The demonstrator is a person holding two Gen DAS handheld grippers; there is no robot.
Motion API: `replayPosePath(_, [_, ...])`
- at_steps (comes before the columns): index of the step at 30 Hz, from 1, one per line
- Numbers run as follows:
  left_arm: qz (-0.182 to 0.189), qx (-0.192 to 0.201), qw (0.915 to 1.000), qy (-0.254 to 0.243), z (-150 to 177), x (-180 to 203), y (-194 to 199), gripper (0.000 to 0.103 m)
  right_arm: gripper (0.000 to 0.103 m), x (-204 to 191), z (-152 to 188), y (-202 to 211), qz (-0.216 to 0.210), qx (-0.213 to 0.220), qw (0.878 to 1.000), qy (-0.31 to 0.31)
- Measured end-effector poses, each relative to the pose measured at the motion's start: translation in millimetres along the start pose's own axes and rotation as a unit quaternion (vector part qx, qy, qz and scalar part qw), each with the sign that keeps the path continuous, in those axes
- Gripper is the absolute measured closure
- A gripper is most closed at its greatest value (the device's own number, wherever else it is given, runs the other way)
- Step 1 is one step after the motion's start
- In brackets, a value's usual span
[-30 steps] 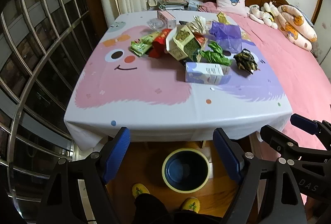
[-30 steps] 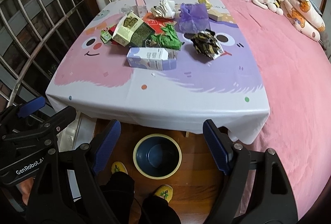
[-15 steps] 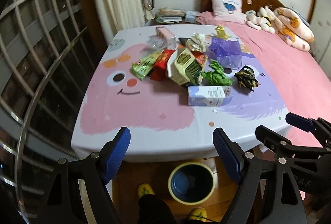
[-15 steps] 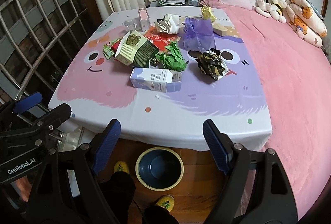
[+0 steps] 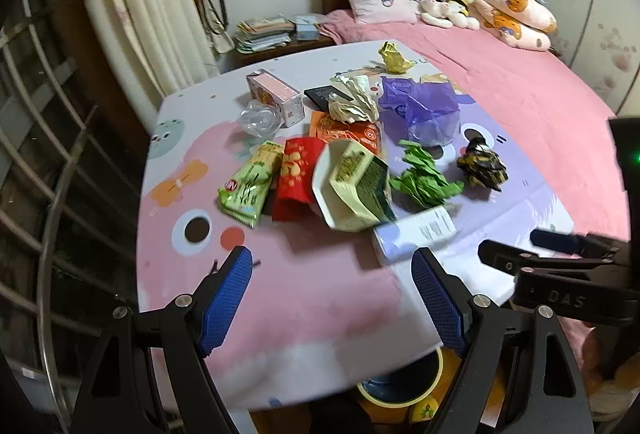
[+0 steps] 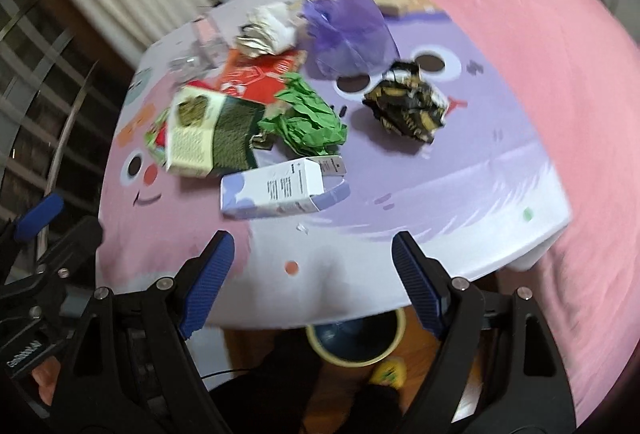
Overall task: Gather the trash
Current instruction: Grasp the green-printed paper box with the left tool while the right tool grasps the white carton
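Left wrist view: the left gripper point(image 5: 332, 304) hangs over the near edge of the bench point(image 5: 304, 298), jaws released and empty. The trash lies in a loose heap across the middle and far part of the cloth: a green snack wrapper point(image 5: 251, 182) on the left, a red packet point(image 5: 297, 177) beside it, a green-and-cream carton point(image 5: 352, 185) lying open, crumpled green paper point(image 5: 424, 175), a black-and-gold wrapper ball point(image 5: 482, 163) to the right, and a purple plastic bag point(image 5: 420, 109) further off. A bin point(image 5: 400, 386) stands on the floor under the near edge.

Right wrist view: the right gripper point(image 6: 312, 282) also has its jaws released, holding nothing. Nearest it lies a white-and-lilac carton point(image 6: 280, 189), flap open. This looks light and empty, likely to crush if squeezed hard; gripping across its narrow sides near the middle should hold. The wrappers and bag look soft, slippery and springy, best pinched at a bunched fold.
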State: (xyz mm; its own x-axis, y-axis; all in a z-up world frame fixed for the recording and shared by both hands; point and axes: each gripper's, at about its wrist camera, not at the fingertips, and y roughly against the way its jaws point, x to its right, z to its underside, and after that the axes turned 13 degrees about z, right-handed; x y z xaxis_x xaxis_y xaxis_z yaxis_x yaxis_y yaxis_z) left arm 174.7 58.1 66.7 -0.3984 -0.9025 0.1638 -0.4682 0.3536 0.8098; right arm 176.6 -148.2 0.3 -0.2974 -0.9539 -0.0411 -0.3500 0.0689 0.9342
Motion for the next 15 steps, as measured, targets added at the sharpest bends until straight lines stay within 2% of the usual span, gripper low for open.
replayPosePath(3, [0.026,-0.019,0.9994,-0.008,-21.7,-25.9,-16.6,0.019,0.024,-5.4,-8.1,-23.5,-0.005,-0.038,0.998,-0.053])
replayPosePath(6, [0.046,-0.038,0.998,-0.021,-36.8,-42.2,-35.3,0.019,0.024,-8.5,-15.8,-47.5,-0.013,-0.069,0.991,-0.117])
replayPosePath(11, [0.076,-0.063,0.994,-0.046,-60.7,-59.6,-67.5,0.019,0.025,-11.2,-21.3,-83.7,-0.019,-0.117,0.971,-0.208])
replayPosePath(15, [0.097,-0.082,0.9898,-0.064,-74.4,-64.3,-91.4,0.019,0.027,-15.0,-22.6,-97.2,-0.011,-0.121,0.962,-0.243])
